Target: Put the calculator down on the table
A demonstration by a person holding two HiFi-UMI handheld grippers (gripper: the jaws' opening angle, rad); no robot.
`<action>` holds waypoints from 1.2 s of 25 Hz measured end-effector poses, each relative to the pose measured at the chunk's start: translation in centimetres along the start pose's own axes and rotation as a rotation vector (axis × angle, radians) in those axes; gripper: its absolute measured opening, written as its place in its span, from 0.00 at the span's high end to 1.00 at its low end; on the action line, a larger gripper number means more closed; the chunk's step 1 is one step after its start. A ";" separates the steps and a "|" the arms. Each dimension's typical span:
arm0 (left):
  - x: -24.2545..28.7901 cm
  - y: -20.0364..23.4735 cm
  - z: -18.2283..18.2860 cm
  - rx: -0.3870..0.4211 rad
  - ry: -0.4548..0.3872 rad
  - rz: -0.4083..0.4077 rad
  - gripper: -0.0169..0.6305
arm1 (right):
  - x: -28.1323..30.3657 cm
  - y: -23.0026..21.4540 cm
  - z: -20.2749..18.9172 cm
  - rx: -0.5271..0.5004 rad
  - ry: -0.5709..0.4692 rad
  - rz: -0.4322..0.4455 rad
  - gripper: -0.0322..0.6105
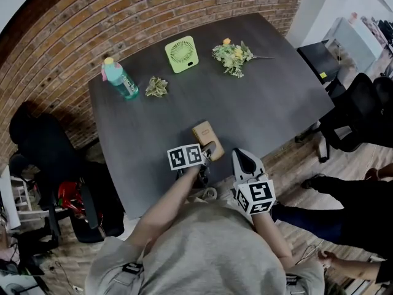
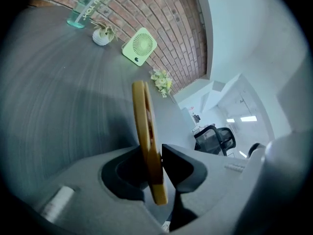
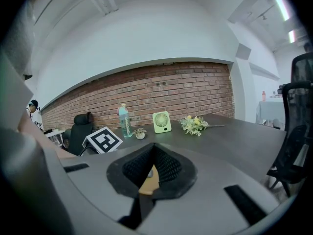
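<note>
A flat tan calculator [image 1: 206, 137] is held over the near part of the dark table [image 1: 264, 103]. My left gripper [image 1: 209, 151] is shut on the calculator's near end. In the left gripper view the calculator [image 2: 144, 126] stands on edge between the two dark pads of that gripper [image 2: 152, 155] and points out over the tabletop. My right gripper [image 1: 244, 158] hovers just right of it at the table's front edge, shut, holding nothing. In the right gripper view its pads [image 3: 166, 165] meet at the tips [image 3: 154, 148]. A tan sliver shows low in the gap; what it is I cannot tell.
At the far side of the table stand a teal bottle [image 1: 120, 78], a small plant [image 1: 156, 86], a green fan [image 1: 182, 54] and a flower bunch [image 1: 236, 54]. Black chairs stand at the right [image 1: 356, 109] and left [image 1: 37, 146]. A seated person's legs [image 1: 344, 195] are at the right.
</note>
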State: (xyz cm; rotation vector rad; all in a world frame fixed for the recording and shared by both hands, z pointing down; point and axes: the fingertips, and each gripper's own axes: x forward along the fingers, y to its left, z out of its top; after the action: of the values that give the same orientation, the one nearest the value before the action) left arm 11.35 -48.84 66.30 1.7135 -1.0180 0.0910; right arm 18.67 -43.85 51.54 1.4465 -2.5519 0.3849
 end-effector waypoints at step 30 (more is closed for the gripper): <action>-0.2 2.2 0.5 0.221 0.033 0.382 0.59 | -1.1 0.2 -0.6 0.006 0.001 -0.013 0.95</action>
State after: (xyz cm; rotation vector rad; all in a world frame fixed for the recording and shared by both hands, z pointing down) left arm 9.56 -49.20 67.70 1.6856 -1.3396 0.4922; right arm 19.08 -42.72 51.78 1.4642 -2.5414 0.3908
